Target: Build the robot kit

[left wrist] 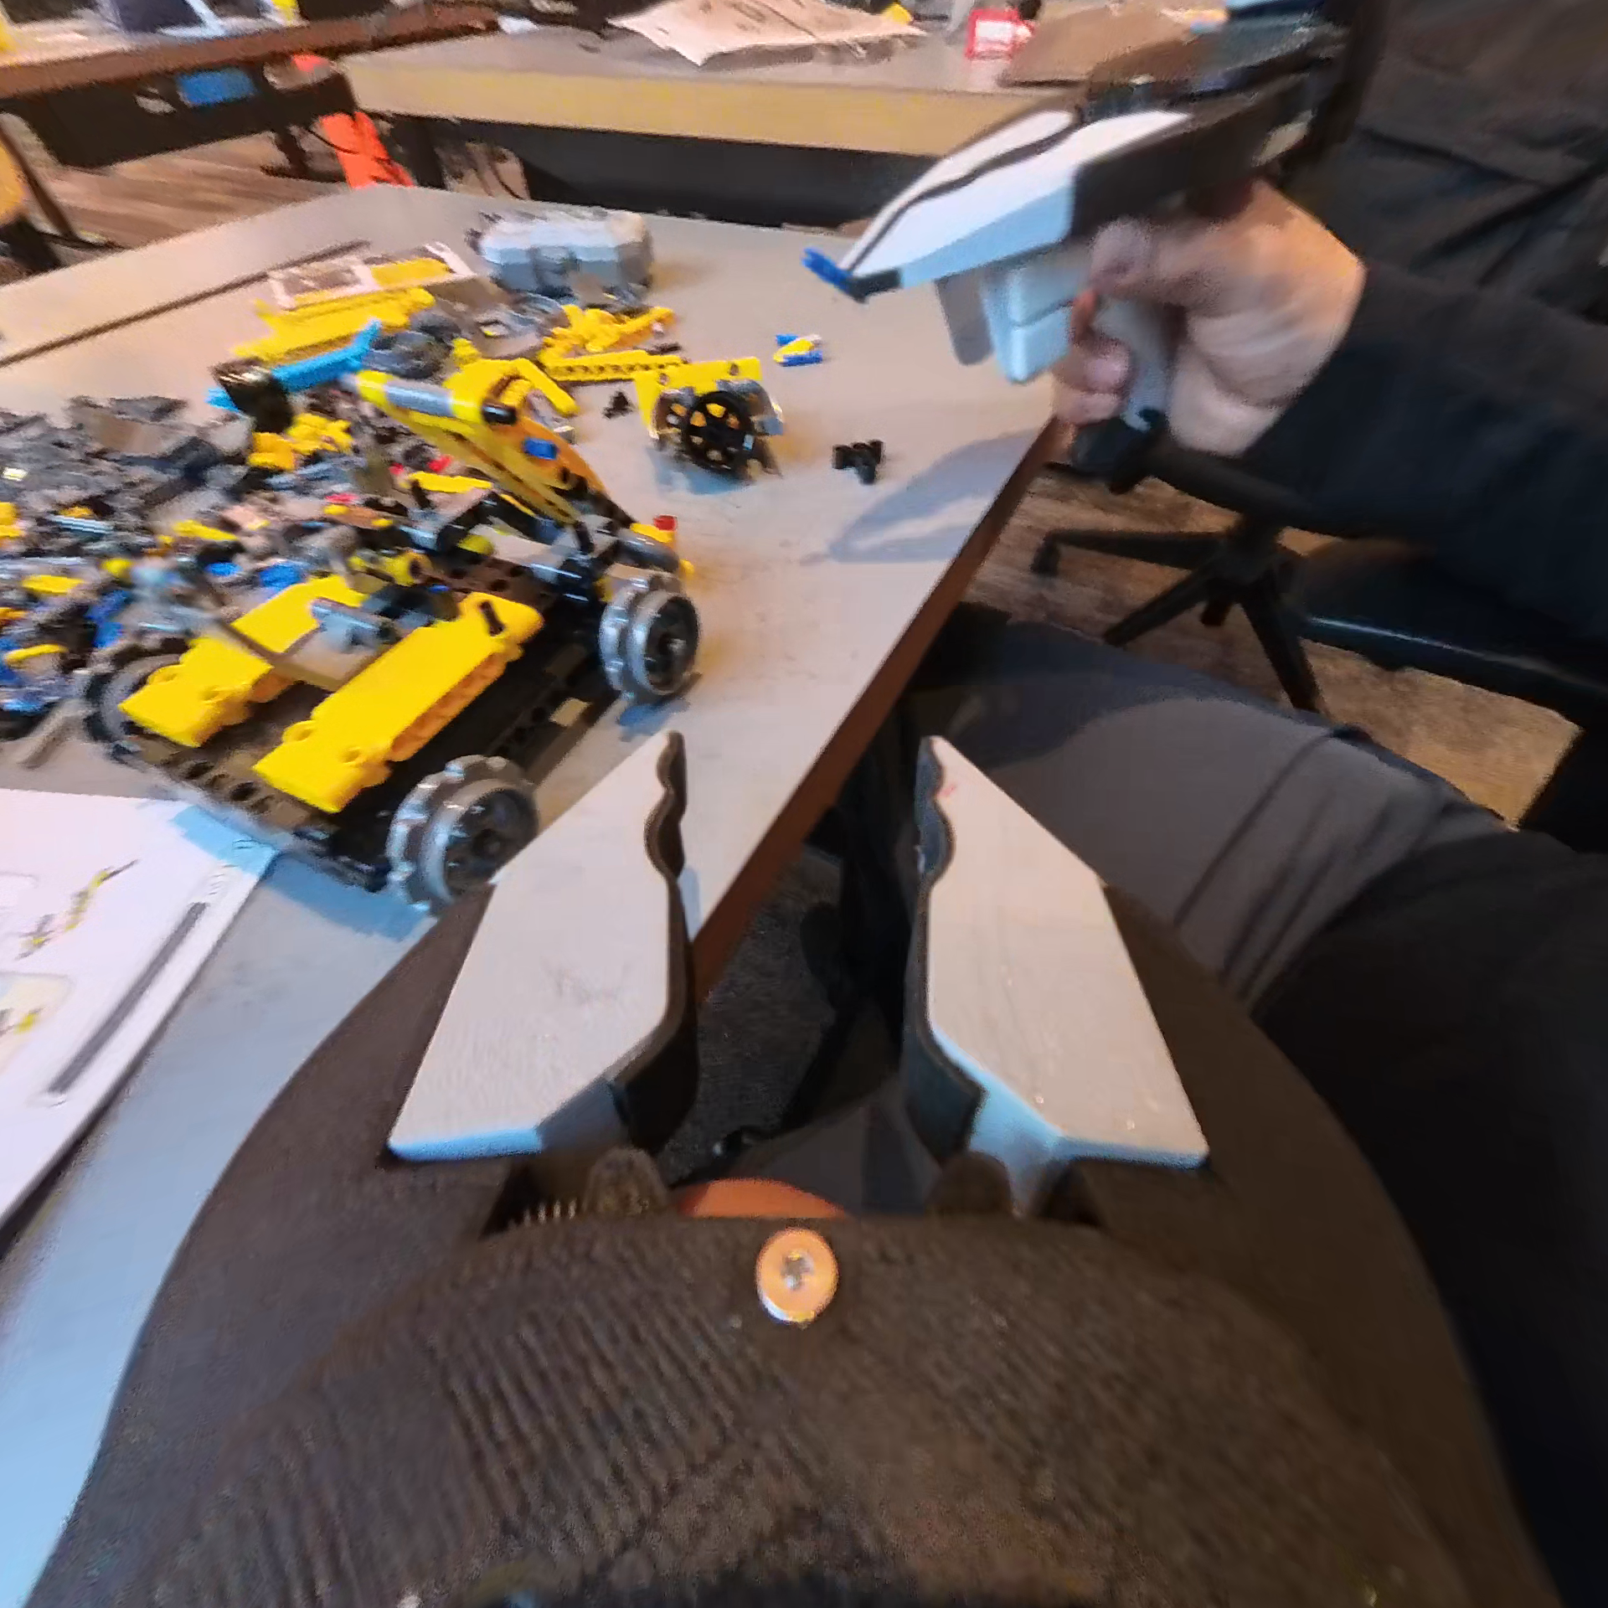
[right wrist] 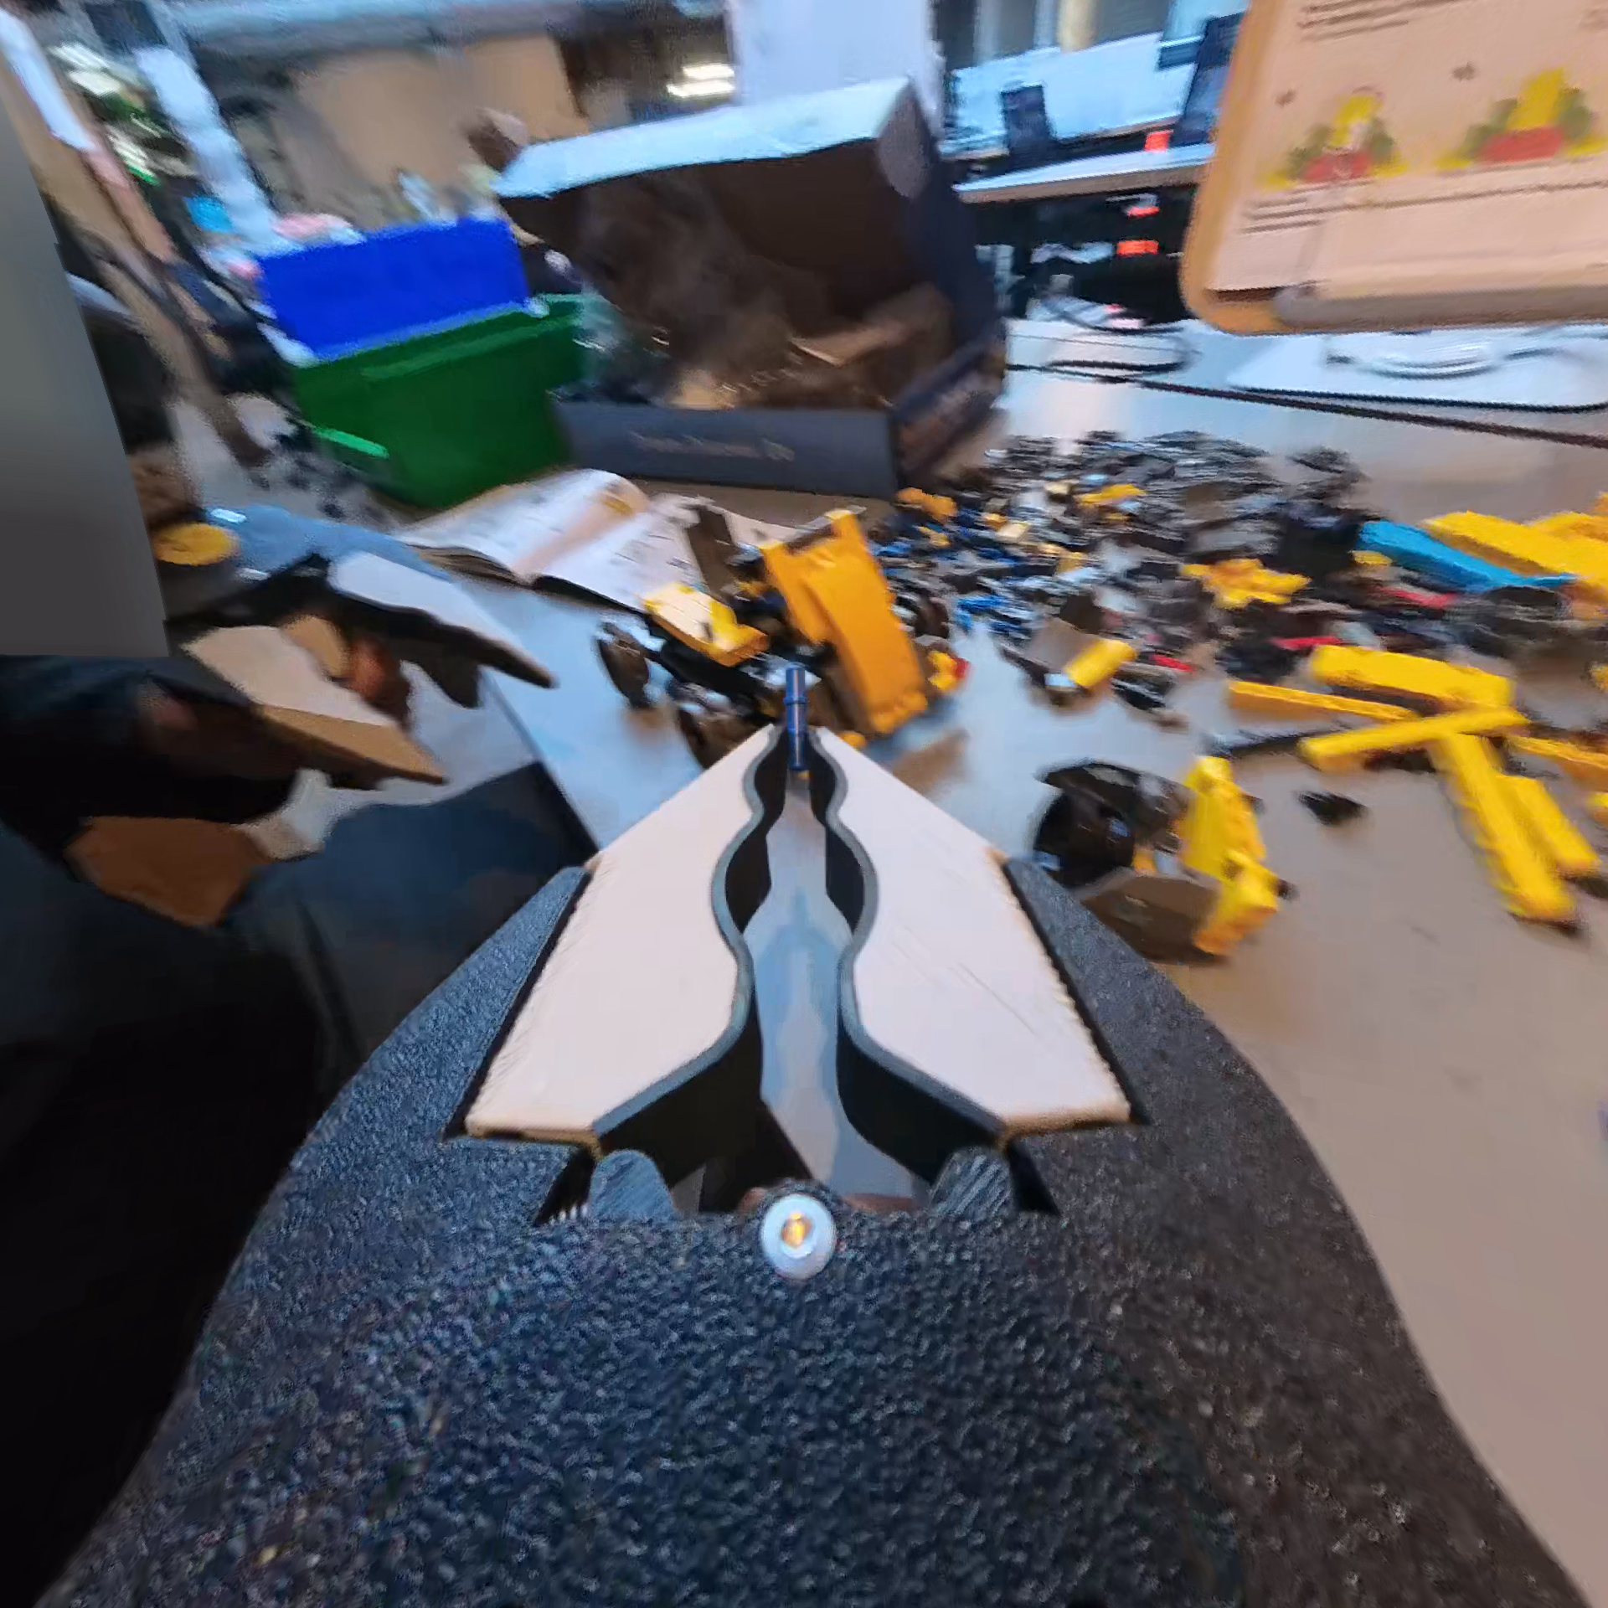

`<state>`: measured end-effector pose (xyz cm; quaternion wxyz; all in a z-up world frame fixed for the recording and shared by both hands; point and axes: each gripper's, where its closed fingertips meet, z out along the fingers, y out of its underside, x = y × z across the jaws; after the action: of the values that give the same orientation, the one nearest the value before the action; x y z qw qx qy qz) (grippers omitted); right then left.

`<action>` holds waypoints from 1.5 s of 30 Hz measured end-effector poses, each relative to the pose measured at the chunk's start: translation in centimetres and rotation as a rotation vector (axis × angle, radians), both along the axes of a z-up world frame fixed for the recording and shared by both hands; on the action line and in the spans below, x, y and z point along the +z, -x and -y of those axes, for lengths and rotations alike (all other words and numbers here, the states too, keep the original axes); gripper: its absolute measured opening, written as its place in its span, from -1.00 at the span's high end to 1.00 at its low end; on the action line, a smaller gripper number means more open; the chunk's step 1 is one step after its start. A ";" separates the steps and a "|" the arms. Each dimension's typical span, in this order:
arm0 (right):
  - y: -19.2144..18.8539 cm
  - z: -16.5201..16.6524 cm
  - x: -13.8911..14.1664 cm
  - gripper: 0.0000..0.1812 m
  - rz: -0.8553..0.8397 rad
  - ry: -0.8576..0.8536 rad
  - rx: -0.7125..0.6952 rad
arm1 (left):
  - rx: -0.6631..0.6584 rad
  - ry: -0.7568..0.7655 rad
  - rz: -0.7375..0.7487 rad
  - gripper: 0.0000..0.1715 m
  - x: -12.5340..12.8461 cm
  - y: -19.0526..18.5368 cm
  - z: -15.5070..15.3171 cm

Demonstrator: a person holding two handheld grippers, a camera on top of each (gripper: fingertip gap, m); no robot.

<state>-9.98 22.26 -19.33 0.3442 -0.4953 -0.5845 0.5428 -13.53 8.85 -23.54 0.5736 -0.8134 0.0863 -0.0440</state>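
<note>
My left gripper [left wrist: 800, 766] is open and empty, held over the near right edge of the grey table [left wrist: 835, 557], above a person's lap. A half-built yellow and black brick vehicle [left wrist: 383, 661] with grey wheels stands just left of it. My right gripper [right wrist: 796, 740] is shut on a small blue pin [right wrist: 794, 709], held above the table; it also shows in the left wrist view [left wrist: 857, 278] at the upper right, in a hand, with the blue pin [left wrist: 822, 265] at its tip. The left gripper shows in the right wrist view [right wrist: 487, 644] at the left.
Loose yellow, black and blue brick parts [left wrist: 130, 505] cover the table's left. A small wheel assembly [left wrist: 718, 422] and black bits [left wrist: 857, 457] lie apart. An open booklet [left wrist: 96, 940] lies near left. A dark box [right wrist: 766, 287], a green bin [right wrist: 435, 400] and an office chair [left wrist: 1262, 566] stand around. The gap from one gripper's tips to the other's is roughly 15 centimetres.
</note>
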 end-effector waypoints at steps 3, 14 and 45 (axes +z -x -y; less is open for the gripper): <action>1.2 3.2 0.0 0.96 0.054 0.129 0.063 | 0.042 -0.032 -0.085 0.40 0.6 1.1 -0.1; 3.0 14.8 -0.6 0.95 0.194 0.500 0.396 | 0.010 -0.146 -0.315 0.50 2.5 -0.2 0.3; 2.7 16.3 -2.1 0.95 0.292 0.613 0.479 | -0.056 -0.143 -0.553 0.73 2.0 -1.1 1.0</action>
<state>-12.70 5.93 -21.42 -0.0419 -0.4968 -0.5372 0.6803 -12.38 7.89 -21.51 0.5830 -0.7491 0.2648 0.1698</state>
